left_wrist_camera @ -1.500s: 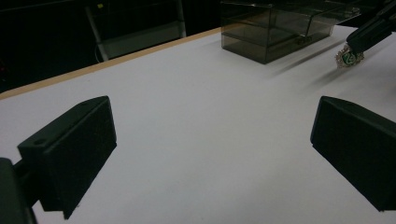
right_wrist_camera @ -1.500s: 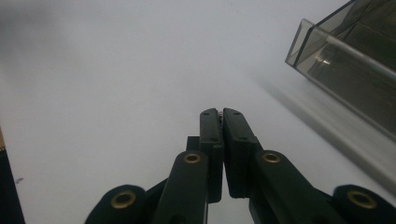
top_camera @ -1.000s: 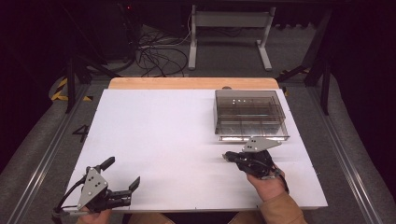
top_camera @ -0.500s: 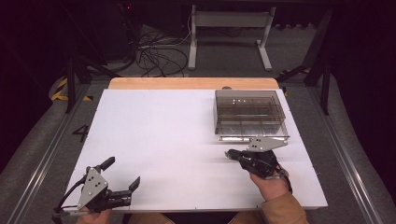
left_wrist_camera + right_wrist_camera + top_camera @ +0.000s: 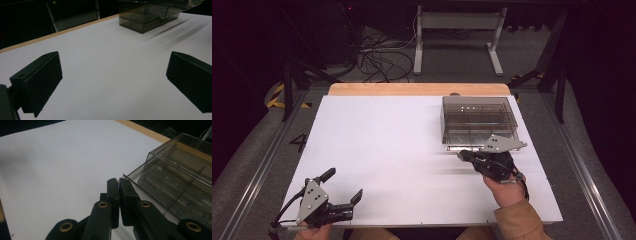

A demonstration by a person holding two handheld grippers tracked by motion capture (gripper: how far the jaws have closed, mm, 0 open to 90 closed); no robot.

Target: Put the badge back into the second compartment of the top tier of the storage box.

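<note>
One legible marking found: a dark numeral "4" (image 5: 298, 142) on the grey floor strip just left of the white surface (image 5: 377, 150), seen in the high view. A strip of yellow-and-black hazard striping (image 5: 276, 96) lies on the floor farther back on the same side; it carries no text. In the left gripper view, a small green-and-white printed patch (image 5: 197, 1) sits at the top edge behind the smoked plastic box (image 5: 150, 15); too cropped to read.
</note>
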